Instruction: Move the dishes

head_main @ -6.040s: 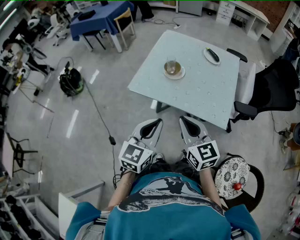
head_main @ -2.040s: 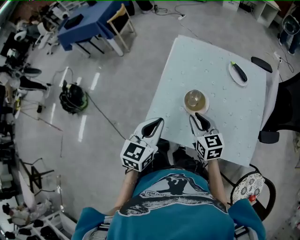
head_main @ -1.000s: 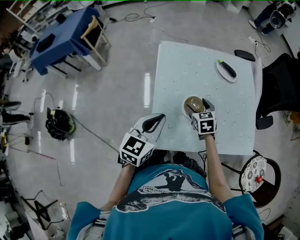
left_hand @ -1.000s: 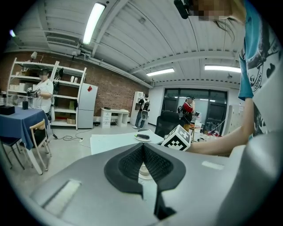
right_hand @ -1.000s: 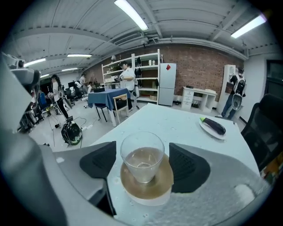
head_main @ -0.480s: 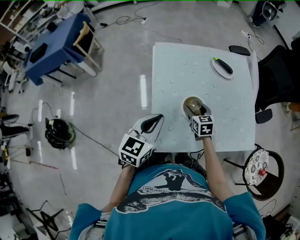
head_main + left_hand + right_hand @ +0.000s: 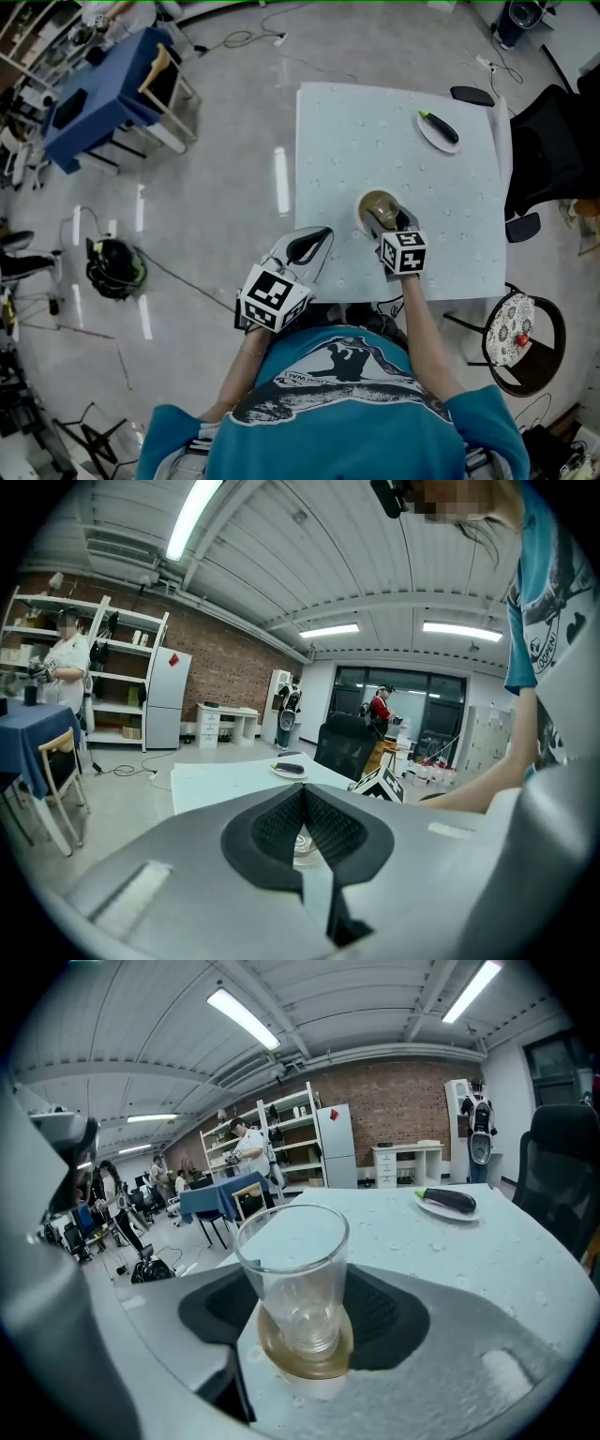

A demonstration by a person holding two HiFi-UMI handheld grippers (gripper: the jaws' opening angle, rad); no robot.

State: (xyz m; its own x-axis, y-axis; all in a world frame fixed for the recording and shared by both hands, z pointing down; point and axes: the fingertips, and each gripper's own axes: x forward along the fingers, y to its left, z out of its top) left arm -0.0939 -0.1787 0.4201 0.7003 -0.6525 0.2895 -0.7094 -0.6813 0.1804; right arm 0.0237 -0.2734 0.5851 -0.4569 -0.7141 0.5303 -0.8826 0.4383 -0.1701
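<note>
A clear empty glass (image 7: 295,1279) stands on a brown saucer (image 7: 305,1361) near the front of the pale blue table (image 7: 347,141). My right gripper (image 7: 305,1309) is open, with one jaw on each side of the saucer at table level. In the head view the right gripper (image 7: 389,225) sits just behind the saucer (image 7: 373,208). My left gripper (image 7: 314,242) is shut and empty over the table's near-left corner, and in its own view the left gripper (image 7: 302,803) has its pads pressed together. A white plate with a dark aubergine (image 7: 437,129) lies at the far right corner.
A black office chair (image 7: 548,141) stands at the table's right side. A stool with a patterned cushion (image 7: 511,335) is at my right. A blue table with chairs (image 7: 94,94) and a dark round machine (image 7: 114,267) with a cable stand on the floor to the left.
My right gripper has come forward to the saucer and now has its jaws either side of it. The left gripper has stayed shut near the table's corner.
</note>
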